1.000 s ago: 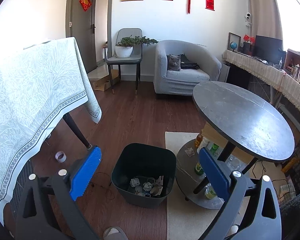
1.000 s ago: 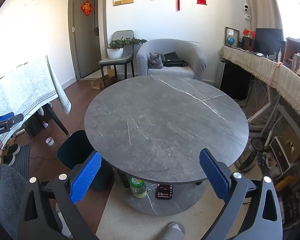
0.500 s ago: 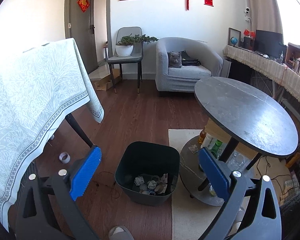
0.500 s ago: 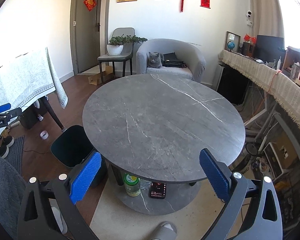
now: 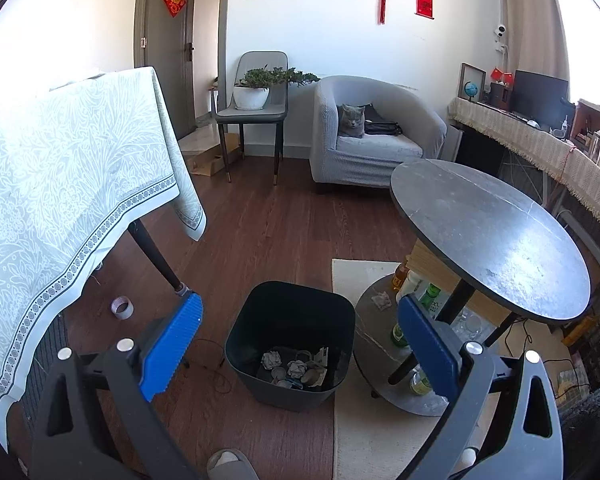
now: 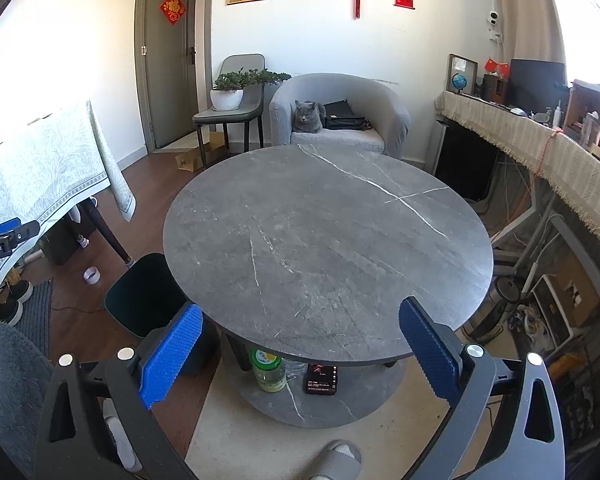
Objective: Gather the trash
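A dark bin stands on the wood floor left of the round grey table; crumpled paper trash lies in its bottom. My left gripper is open and empty, held above and in front of the bin. My right gripper is open and empty, near the front edge of the table, whose top is bare. The bin shows at the table's left. A small crumpled scrap lies on the table's lower shelf.
Bottles and a dark packet stand on the lower shelf. A cloth-covered table is at left, a tape roll on the floor by its leg. A grey armchair with a cat and a chair with a plant stand behind.
Both grippers have drawn back and risen a little; the bin and table look slightly farther. Both stay open and empty.
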The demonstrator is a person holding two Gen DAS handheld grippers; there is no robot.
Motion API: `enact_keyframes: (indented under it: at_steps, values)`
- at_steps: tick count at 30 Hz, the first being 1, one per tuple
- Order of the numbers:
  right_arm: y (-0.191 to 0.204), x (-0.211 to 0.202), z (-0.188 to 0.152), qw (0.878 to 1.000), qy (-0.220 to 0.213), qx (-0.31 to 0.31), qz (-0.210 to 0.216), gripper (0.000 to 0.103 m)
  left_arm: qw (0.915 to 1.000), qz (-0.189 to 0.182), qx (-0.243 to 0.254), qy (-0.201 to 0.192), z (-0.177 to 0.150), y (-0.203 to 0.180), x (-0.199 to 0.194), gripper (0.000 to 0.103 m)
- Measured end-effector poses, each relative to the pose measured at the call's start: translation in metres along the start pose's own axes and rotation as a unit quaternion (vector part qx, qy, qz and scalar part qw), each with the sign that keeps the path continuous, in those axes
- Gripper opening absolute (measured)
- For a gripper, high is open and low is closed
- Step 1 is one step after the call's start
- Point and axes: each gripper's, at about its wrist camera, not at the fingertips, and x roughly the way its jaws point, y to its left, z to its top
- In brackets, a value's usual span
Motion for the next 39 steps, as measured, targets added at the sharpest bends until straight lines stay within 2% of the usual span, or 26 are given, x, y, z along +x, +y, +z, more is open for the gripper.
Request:
enact_keyframes:
  at_steps: [39]
  values:
    - [-0.0018,0.0018,-0.0005,1.0,0.0,0.002,0.001,0.099,1.0,-0.002,0.0,0.001,0.0001,-0.0001,-0.0006,0.1]
